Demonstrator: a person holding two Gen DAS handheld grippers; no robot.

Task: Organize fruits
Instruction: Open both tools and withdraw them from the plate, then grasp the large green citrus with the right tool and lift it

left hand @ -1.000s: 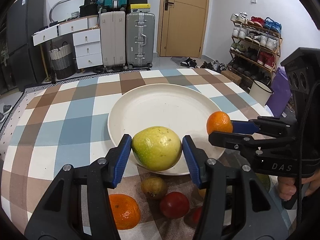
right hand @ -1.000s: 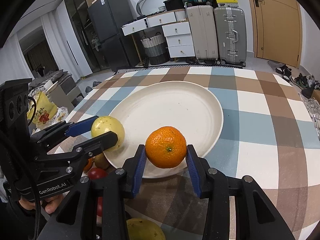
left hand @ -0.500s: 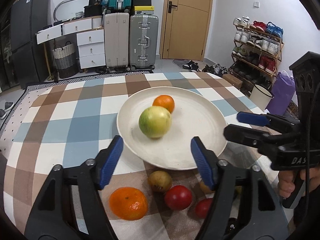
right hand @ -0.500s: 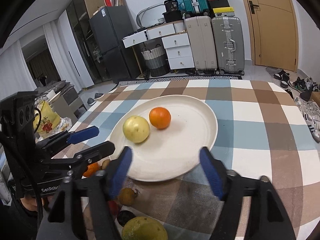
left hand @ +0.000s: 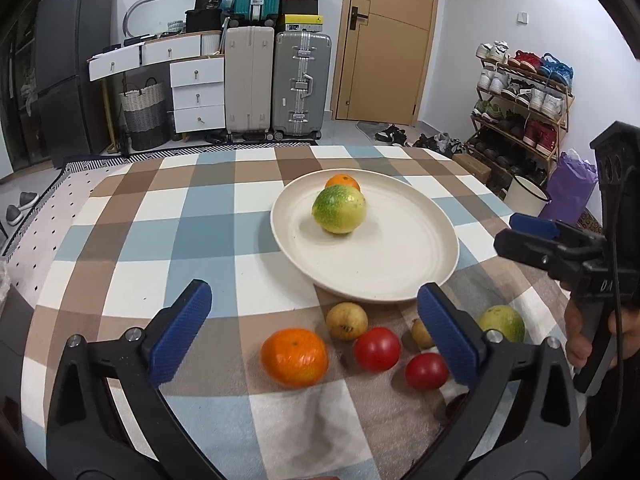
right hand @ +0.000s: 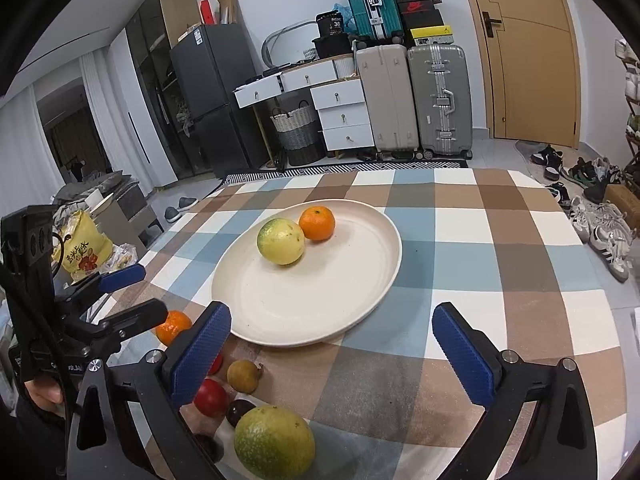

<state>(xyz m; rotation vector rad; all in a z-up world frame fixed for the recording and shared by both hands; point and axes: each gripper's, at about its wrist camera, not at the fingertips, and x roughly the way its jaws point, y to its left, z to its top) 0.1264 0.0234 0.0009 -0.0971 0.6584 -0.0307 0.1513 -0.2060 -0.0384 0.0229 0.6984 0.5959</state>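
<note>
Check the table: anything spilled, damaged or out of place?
Nothing spilled or damaged. The plate holds a yellow-green fruit and an orange; the remaining loose fruit sits on the tablecloth beside it.

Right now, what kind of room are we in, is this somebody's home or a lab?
Most likely a lived-in home, perhaps an entry or dining area. A table with a checked cloth holds the plate of fruit, suitcases stand stacked by a wooden door, and a shoe rack lines the wall.

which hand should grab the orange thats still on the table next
Left. Round orange mandarin lies just ahead of the opening, empty left gripper; from the right gripper, it sits far left behind the other tool.
</note>
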